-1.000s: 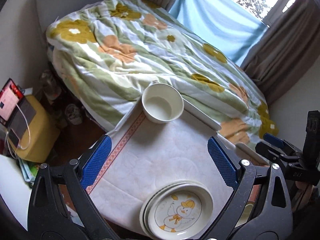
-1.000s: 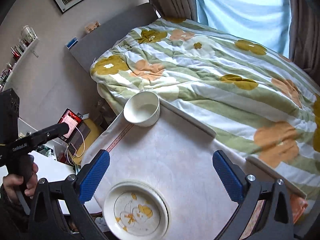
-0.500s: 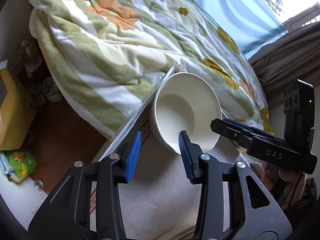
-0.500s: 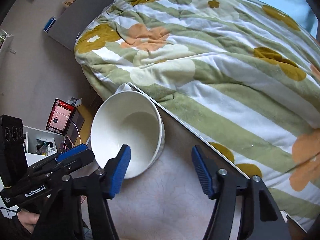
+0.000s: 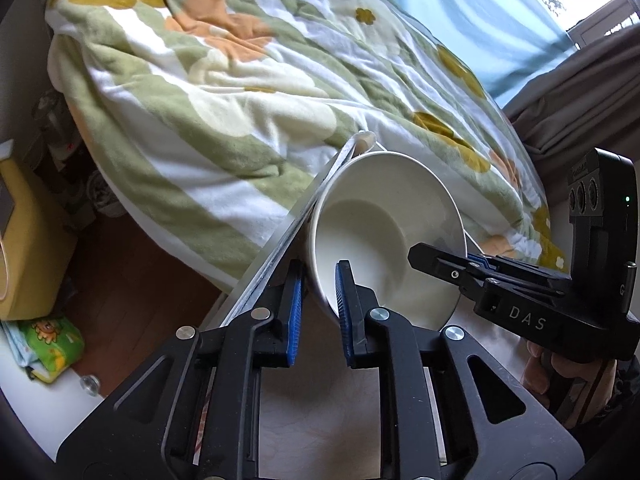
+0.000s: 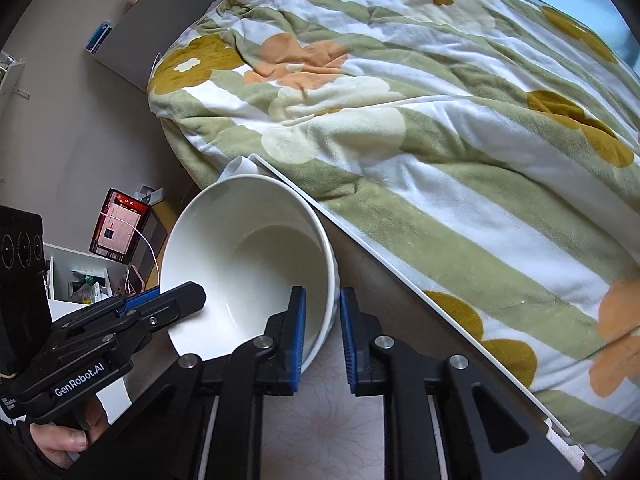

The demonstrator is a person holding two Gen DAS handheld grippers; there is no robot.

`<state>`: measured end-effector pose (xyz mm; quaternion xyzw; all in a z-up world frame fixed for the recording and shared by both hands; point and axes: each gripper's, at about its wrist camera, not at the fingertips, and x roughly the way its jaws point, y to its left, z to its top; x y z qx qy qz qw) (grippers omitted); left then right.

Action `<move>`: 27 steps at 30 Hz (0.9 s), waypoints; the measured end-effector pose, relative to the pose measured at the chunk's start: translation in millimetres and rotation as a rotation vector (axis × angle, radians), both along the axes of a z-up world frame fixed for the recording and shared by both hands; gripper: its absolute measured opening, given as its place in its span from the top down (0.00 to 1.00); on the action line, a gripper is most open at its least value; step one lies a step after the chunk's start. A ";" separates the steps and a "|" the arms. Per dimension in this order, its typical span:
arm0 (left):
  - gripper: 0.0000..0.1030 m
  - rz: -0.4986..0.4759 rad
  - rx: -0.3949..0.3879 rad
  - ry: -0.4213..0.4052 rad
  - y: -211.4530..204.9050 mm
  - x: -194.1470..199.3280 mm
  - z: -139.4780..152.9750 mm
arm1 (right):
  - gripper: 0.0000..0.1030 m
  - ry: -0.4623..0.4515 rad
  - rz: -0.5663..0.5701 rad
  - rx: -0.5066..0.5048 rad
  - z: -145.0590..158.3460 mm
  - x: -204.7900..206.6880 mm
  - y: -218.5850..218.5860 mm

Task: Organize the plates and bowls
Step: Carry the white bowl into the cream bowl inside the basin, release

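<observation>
We saw the left hand-held gripper (image 5: 318,300) pinching the bowl (image 5: 384,232) wall, right hand-held gripper (image 6: 322,330) pinching its opposite wall, bowl tilted between them at the surface (image 6: 320,432) corner, bed (image 6: 440,120) beyond.

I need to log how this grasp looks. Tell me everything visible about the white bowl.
The white bowl is plain, glossy and ceramic-looking, deep, empty and unmarked. It sits at the far corner of the table, beside the floral blanket, apparently tilted toward the cameras. The left gripper and the right gripper each straddle its rim wall on opposite sides, one blue-padded finger inside and one outside, closed on it.
</observation>
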<state>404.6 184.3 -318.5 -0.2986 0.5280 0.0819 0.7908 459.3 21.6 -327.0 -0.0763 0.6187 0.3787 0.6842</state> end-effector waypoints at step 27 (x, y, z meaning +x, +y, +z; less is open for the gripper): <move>0.87 -0.247 0.151 -0.170 -153.6 -65.8 138.5 | 0.86 -0.169 -0.262 0.114 122.7 -91.9 -150.8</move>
